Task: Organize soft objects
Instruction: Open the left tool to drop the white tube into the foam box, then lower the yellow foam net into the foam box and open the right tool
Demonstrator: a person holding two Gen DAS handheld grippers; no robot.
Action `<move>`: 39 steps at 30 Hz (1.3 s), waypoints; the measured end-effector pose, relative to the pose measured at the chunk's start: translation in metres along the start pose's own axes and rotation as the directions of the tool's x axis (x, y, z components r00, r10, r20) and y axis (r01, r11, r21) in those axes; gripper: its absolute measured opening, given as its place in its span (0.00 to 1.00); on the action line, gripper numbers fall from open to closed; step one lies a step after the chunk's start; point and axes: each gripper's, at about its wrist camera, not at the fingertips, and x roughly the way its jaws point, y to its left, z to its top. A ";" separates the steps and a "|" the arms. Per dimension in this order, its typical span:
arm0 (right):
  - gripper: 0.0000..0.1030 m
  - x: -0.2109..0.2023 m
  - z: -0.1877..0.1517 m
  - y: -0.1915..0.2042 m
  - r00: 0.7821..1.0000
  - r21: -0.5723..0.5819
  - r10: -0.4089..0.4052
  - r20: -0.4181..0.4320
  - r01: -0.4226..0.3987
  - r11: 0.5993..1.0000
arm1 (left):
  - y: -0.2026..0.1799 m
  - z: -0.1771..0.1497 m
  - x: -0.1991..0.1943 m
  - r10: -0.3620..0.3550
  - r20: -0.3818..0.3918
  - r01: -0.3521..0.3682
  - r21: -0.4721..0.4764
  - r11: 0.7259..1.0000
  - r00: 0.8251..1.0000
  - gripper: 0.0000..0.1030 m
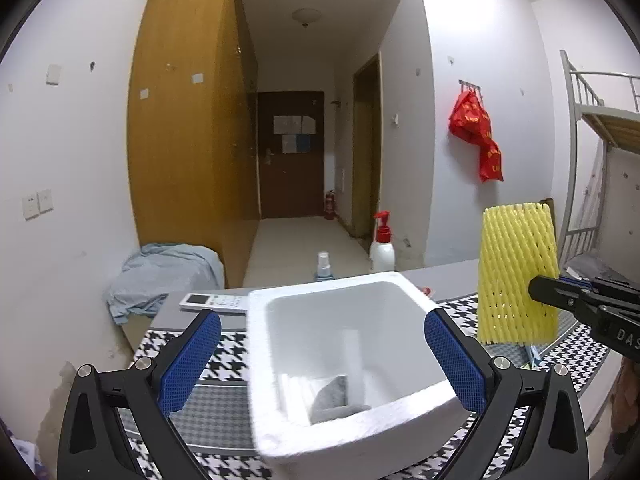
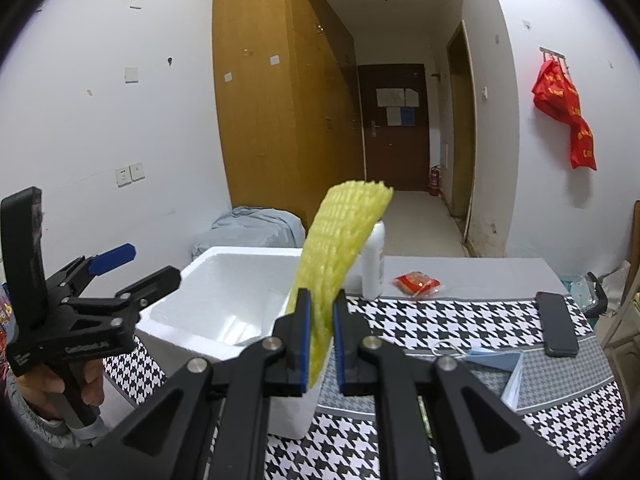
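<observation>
Currently: houndstooth cloth (image 2: 460, 320) bearing white foam box (image 1: 352, 432), left gripper (image 1: 320, 360) gaping astride it, right gripper (image 2: 320, 340) clamping yellow foam net (image 2: 336, 248) beside it; phone (image 2: 556, 324) only in right view.

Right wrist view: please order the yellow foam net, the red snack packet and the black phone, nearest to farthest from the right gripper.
1. Yellow foam net, clamped in the right gripper.
2. Black phone, right, on the houndstooth cloth.
3. Red snack packet, farther back, on the grey tabletop.

Left tool (image 1: 322, 356) spread wide, nothing between its pads; right tool (image 2: 321, 340) pinched nearly closed, gripping
</observation>
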 end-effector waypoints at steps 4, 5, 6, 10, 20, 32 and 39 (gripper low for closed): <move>0.12 0.006 0.002 0.007 1.000 -0.005 0.022 0.001 -0.022 1.000 | 0.010 0.000 -0.006 0.029 0.007 -0.028 -0.012 1.000 1.000 0.99; 0.12 0.008 0.002 0.008 1.000 -0.007 0.027 0.000 -0.027 1.000 | 0.014 -0.001 -0.007 0.037 0.010 -0.037 -0.018 0.999 0.999 0.99; 0.12 0.009 0.003 0.011 0.999 -0.008 0.035 0.000 -0.035 0.999 | 0.018 -0.001 -0.009 0.048 0.014 -0.047 -0.024 0.999 0.999 0.99; 0.12 0.013 0.006 0.018 0.999 -0.019 0.052 0.002 -0.052 0.998 | 0.025 -0.003 -0.012 0.069 0.016 -0.068 -0.028 0.997 0.998 0.99; 0.12 0.022 0.013 0.038 0.996 -0.049 0.085 0.005 -0.085 0.995 | 0.042 -0.010 -0.022 0.093 0.022 -0.091 -0.049 0.995 0.995 0.99; 0.12 0.045 0.013 0.057 0.992 -0.056 0.120 -0.032 -0.122 0.991 | 0.059 -0.020 -0.032 0.140 0.021 -0.139 -0.064 0.988 0.990 0.99; 0.12 0.052 0.014 0.062 0.992 -0.054 0.124 -0.035 -0.126 0.991 | 0.065 -0.022 -0.033 0.146 0.013 -0.145 -0.069 0.987 0.989 0.99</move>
